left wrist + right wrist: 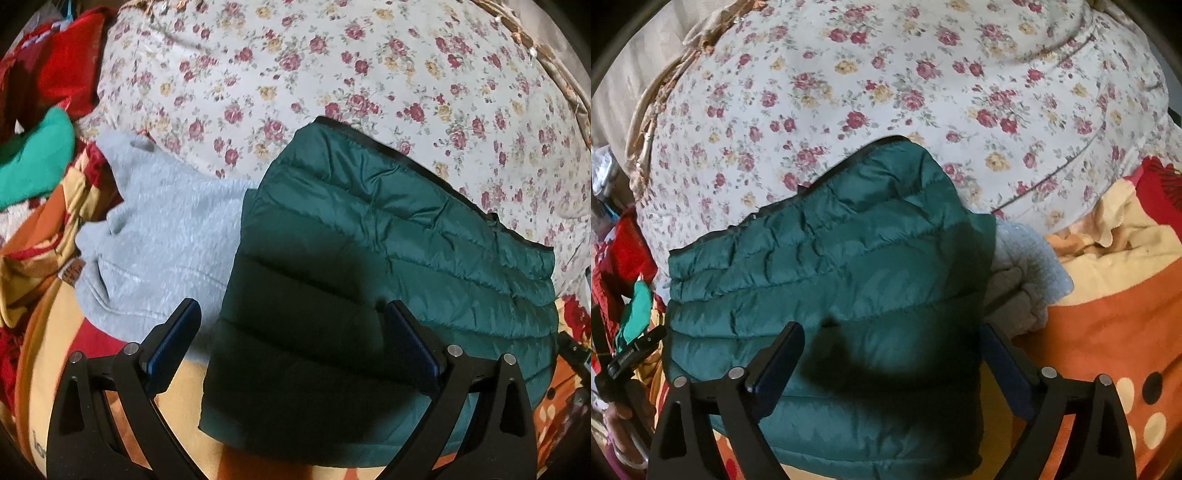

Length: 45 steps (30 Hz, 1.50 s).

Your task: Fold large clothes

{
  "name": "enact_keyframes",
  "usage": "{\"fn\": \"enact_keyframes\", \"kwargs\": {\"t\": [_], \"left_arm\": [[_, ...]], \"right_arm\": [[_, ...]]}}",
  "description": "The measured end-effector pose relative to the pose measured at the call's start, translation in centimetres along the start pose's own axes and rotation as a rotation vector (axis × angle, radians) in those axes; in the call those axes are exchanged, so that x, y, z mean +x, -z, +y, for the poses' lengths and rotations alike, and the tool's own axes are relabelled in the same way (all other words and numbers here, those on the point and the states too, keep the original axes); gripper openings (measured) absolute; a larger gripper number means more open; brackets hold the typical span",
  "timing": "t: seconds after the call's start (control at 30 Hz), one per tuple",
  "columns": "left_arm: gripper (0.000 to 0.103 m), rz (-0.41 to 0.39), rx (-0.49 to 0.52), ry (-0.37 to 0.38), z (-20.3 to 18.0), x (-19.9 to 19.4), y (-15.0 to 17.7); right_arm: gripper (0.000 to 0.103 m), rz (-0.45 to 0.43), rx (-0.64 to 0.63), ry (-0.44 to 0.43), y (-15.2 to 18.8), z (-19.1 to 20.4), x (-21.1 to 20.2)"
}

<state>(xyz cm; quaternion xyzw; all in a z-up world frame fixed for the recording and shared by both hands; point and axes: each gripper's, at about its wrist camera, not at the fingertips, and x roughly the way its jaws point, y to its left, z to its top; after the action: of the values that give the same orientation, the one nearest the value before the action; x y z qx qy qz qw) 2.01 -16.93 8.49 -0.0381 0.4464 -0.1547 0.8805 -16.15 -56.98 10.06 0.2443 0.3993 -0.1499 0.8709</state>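
A dark green quilted jacket (388,240) (831,258) lies folded into a thick block on the bed, its black-trimmed edge on the far side. My left gripper (291,308) hangs over the jacket's near left part, jaws wide apart and nothing pressed between the blue pads. My right gripper (892,330) hovers over the jacket's near right part, also open, its shadow falling on the fabric. A pale grey fleece garment (166,229) (1023,266) lies right beside the jacket, partly tucked under its edge.
A white floral bedcover (295,74) (886,74) spreads behind the jacket. An orange and yellow blanket (1108,314) (48,332) lies underneath in front. Red (62,62) and teal (33,158) clothes are piled at the left. A person's hand (628,406) shows at the lower left.
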Motion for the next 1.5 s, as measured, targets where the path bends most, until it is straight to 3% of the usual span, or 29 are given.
{"fn": "enact_keyframes", "kwargs": {"t": [0.1, 0.27, 0.53, 0.83, 0.93, 0.97, 1.0, 1.07, 1.17, 1.3, 1.5], "left_arm": [[0.1, 0.027, -0.034, 0.038, 0.8, 0.9, 0.2], [0.1, 0.078, -0.117, 0.175, 2.8, 2.9, 0.1], [0.102, 0.128, -0.179, 0.34, 4.3, 5.9, 0.3], [0.103, 0.145, -0.219, 0.404, 4.0, 7.7, 0.4], [0.103, 0.146, -0.222, 0.407, 3.8, 7.7, 0.5], [0.098, 0.145, -0.221, 0.414, 3.9, 7.6, 0.6], [0.087, 0.142, -0.221, 0.429, 3.9, 7.4, 0.5], [0.07, 0.132, -0.205, 0.455, 3.7, 6.6, 0.5], [0.051, 0.115, -0.178, 0.457, 3.4, 5.0, 0.4], [0.039, 0.105, -0.152, 0.468, 3.2, 2.4, 0.3], [0.036, 0.117, -0.09, 0.493, 3.9, -3.2, 1.7]], "right_arm": [[0.097, 0.014, 0.011, 0.003, 0.0, -0.6, 0.7], [0.103, 0.046, 0.004, -0.014, -0.3, -1.3, 2.6], [0.103, 0.092, 0.022, -0.123, -1.1, -2.5, 5.6], [0.103, 0.143, 0.072, -0.247, -1.2, -4.1, 8.1], [0.103, 0.147, 0.073, -0.25, -1.0, -4.2, 7.9], [0.1, 0.147, 0.076, -0.251, -1.0, -4.1, 7.9], [0.096, 0.143, 0.076, -0.256, -0.8, -3.9, 7.5], [0.069, 0.123, 0.063, -0.279, -0.7, -3.2, 6.5], [0.052, 0.109, 0.02, -0.273, -0.8, -2.0, 4.7], [0.042, 0.098, 0.007, -0.303, -0.5, -1.1, 2.0], [0.041, 0.12, 0.001, -0.359, 1.4, 0.2, -3.1]]}}
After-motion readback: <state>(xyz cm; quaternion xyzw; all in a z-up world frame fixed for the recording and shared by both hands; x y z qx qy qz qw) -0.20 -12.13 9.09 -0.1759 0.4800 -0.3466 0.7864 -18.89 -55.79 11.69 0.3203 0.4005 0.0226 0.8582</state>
